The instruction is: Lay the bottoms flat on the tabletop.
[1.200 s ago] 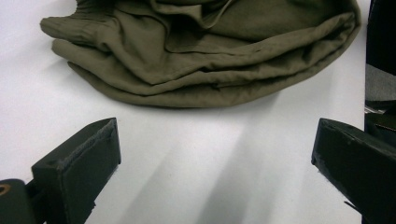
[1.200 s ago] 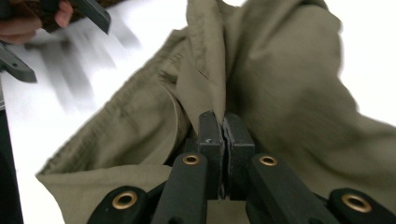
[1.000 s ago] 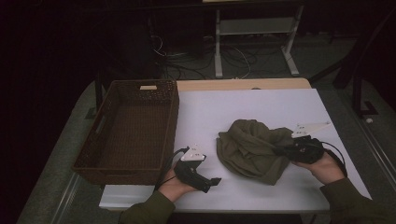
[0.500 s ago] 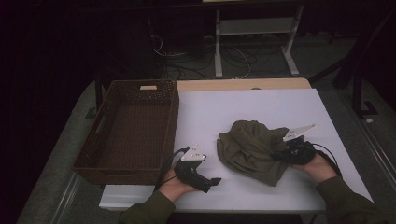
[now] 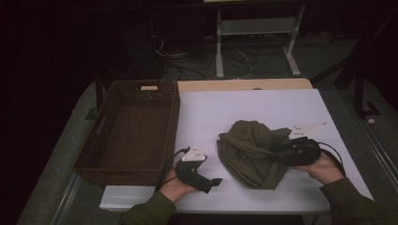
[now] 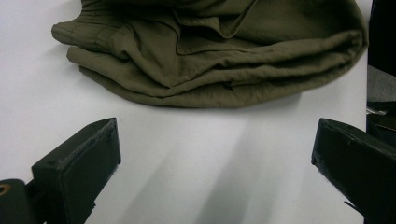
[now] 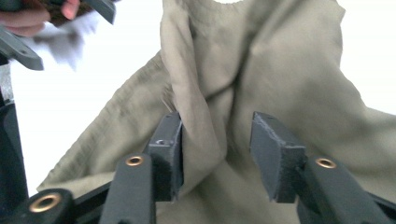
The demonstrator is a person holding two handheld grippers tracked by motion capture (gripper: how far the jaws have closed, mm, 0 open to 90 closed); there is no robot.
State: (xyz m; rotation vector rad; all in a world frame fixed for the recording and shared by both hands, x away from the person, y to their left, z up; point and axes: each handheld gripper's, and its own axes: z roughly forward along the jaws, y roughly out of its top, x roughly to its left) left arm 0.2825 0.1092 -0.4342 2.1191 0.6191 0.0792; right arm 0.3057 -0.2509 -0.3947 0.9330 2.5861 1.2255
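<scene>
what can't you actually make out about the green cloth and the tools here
- Olive cloth: what garment it is; bunched folds hide its shape in every view.
- Right tool: jaws have just been opening with a fold between them; whether a pad touches it is blurred.
- Left tool: body cut off by the bottom edge.

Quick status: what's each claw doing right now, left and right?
Left claw: open, nothing between the jaws, short of the olive garment.
Right claw: jaws have just been opening; a fold of the garment lies between them, not clamped.

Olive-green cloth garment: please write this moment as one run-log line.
right gripper: jaws just opened, olive-green cloth garment fold between | left gripper: open, idle | brown wicker basket: unused
</scene>
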